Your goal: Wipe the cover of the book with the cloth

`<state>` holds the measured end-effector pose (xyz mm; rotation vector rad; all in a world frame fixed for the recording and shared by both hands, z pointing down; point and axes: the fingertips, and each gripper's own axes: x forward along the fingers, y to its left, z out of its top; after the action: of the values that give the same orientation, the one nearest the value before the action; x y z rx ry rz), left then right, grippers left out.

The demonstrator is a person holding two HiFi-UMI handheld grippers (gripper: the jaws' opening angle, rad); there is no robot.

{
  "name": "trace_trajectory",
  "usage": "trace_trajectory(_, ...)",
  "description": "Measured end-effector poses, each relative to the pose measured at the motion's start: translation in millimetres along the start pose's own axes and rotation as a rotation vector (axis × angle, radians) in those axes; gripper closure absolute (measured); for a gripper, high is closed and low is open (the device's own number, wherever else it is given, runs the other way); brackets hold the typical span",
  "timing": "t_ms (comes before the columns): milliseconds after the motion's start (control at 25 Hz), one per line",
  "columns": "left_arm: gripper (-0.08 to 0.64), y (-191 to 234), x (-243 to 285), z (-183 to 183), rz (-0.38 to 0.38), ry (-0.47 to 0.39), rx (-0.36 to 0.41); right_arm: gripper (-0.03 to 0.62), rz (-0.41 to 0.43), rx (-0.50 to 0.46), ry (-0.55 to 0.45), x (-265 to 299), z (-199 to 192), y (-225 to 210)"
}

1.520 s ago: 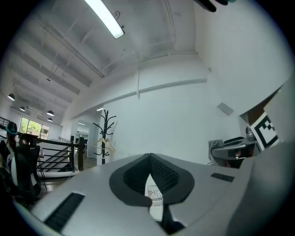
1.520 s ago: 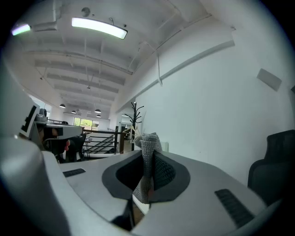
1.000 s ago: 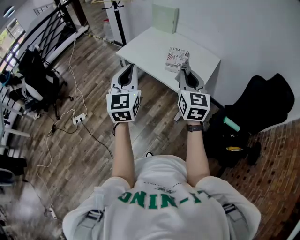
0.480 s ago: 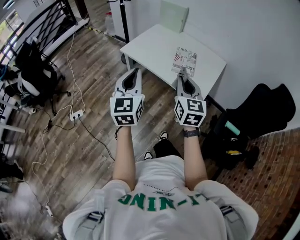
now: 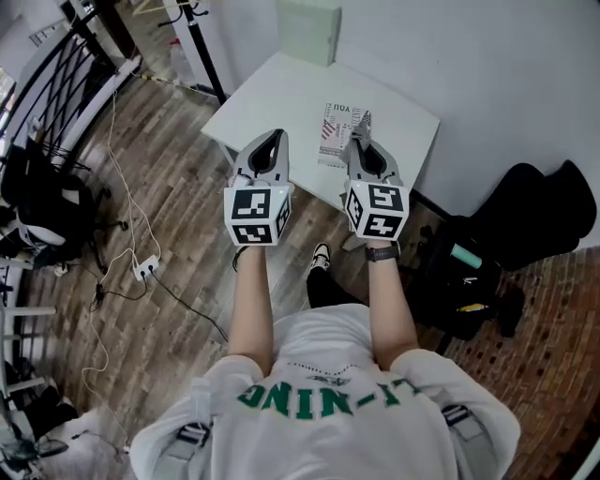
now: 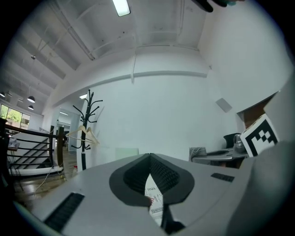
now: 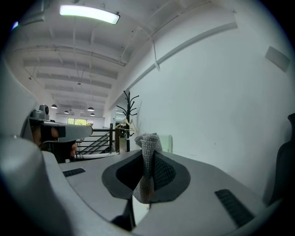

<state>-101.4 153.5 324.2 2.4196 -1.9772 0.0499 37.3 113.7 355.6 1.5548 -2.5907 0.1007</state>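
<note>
The cloth (image 7: 147, 140), a grey knit, is soft and limp. It bunches into a lump above the right gripper (image 7: 148, 159) and droops below it. It will probably fold under pressure, so it wants a firm pinch near its middle with a loose pad left free for wiping. The right gripper has that hold: its 2 jaws are closed on the cloth, and fabric fills the gap between them.

The left gripper (image 6: 150, 156) is closed on nothing. Its 2 jaws meet at the tips, and the slit lower down shows only the print of the book (image 6: 155, 198) beyond.

Both grippers are held out side by side, near each other but apart, at the near edge of the white surface (image 5: 272, 94). The book lies flat on that surface, towards its right half, printed cover up. In the head view the right gripper's tip overlaps the book's near edge. I cannot tell whether the cloth touches the cover.

The book looks thin and light, with a smooth cover, so it may skid on the surface under a wipe. Pressing a corner down with the closed left gripper would likely steady it.

A pale green box (image 5: 309, 28) stands at the back of the surface, well apart from the book.
</note>
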Motion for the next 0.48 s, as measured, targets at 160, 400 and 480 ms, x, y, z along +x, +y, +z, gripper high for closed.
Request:
trace_trajectory(160, 0.546, -8.4, 92.2, 11.9, -0.059, 0.009, 0.014, 0.554, -0.024, 0.027, -0.025, 60.4, 27.1, -58.5)
trace_trajectory(400, 0.546, -14.2, 206.1, 6.6, -0.085, 0.050, 0.058, 0.554, -0.029, 0.082, -0.021, 133.1, 33.6, -129.6)
trace_trajectory(480, 0.546, -17.2, 234.9, -6.3, -0.091, 0.080, 0.033, 0.554, -0.012, 0.101, 0.013, 155.5, 21.3, -145.7)
